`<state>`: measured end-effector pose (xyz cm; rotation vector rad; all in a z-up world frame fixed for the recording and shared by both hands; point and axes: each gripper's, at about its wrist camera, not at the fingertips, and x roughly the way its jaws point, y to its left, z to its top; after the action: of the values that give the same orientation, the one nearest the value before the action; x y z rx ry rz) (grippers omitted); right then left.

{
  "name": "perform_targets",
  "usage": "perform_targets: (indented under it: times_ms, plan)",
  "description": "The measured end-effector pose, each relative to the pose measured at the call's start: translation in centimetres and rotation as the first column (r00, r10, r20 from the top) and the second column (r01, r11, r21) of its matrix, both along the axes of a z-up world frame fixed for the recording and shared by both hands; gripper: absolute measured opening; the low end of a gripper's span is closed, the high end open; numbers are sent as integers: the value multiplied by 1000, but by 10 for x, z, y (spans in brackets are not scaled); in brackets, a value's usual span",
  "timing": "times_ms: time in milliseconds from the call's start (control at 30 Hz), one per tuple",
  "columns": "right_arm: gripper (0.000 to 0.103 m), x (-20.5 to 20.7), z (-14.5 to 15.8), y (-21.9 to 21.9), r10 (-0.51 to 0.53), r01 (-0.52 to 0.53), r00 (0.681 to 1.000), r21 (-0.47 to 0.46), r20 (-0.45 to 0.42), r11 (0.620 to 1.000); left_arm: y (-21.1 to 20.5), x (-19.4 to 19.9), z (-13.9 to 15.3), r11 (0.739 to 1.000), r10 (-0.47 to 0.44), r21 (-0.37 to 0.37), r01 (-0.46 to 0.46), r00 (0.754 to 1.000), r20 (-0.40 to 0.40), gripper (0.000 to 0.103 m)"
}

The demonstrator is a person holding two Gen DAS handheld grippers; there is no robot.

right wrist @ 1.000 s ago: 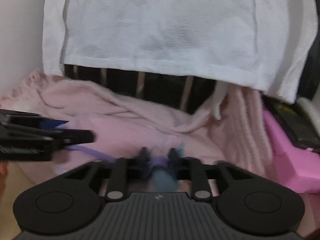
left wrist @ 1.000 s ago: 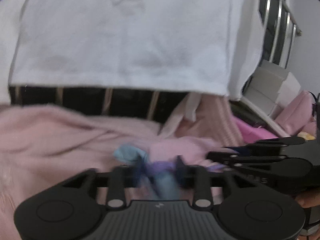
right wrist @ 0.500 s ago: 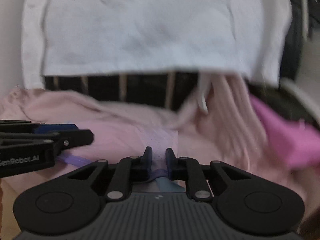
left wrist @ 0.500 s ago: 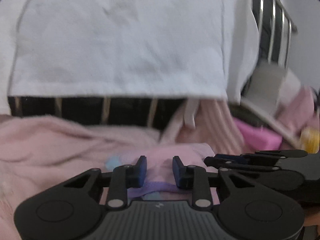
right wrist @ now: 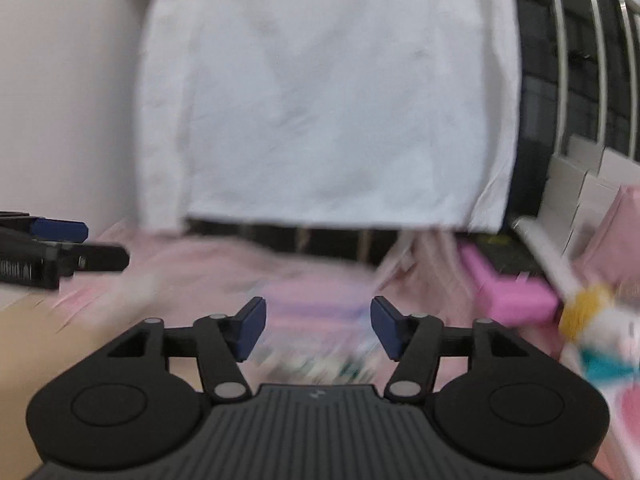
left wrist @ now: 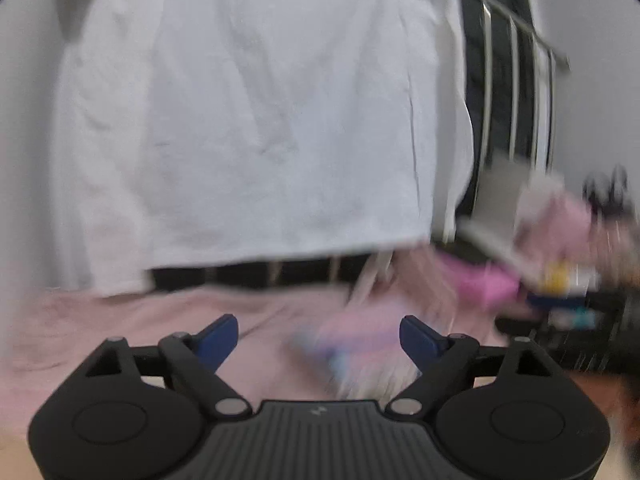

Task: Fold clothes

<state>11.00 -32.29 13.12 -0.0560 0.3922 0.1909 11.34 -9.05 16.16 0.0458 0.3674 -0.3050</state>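
Note:
A small pink garment with purple and light blue trim (left wrist: 352, 340) lies on a pink blanket (left wrist: 120, 328), blurred by motion. My left gripper (left wrist: 319, 334) is open just above it with nothing between its blue pads. In the right wrist view the same garment (right wrist: 316, 320) lies beneath my right gripper (right wrist: 318, 328), which is also open and holds nothing. The left gripper's fingers (right wrist: 60, 248) show at the left edge of that view.
A white shirt (left wrist: 260, 120) hangs over a metal rail (left wrist: 516, 92) behind the blanket. A bright pink folded item (right wrist: 508, 292) and a plush toy (right wrist: 600, 340) lie at the right. White boxes (right wrist: 580, 176) stand by the rail. A tan surface (right wrist: 24, 344) shows at left.
Both grippers were shut on the small pink garment's purple edge; both have opened and let it drop onto the blanket. The views have tilted upward and back.

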Motion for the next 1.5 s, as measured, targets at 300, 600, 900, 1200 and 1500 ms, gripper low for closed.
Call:
perform_targets:
  times_ms: [300, 600, 900, 1200, 1500]
  plan:
    - [68, -122, -105, 81, 26, -11, 970, 65, -242, 998, 67, -117, -127, 986, 165, 16, -166, 953, -256, 89]
    - [85, -153, -125, 112, -65, 81, 966, 54, -252, 995, 95, -135, -154, 957, 282, 27, -288, 910, -304, 89]
    - [102, -146, -134, 123, -118, 114, 946, -32, -300, 993, 86, -128, -158, 954, 298, 108, -278, 903, -308, 103]
    - [102, -145, -134, 123, -118, 118, 946, -20, -302, 993, 87, -128, -159, 956, 295, 99, -277, 904, -309, 103]
    - [102, -144, -133, 118, -118, 121, 945, -8, -305, 993, 85, -126, -158, 955, 298, 112, -276, 903, -309, 103]
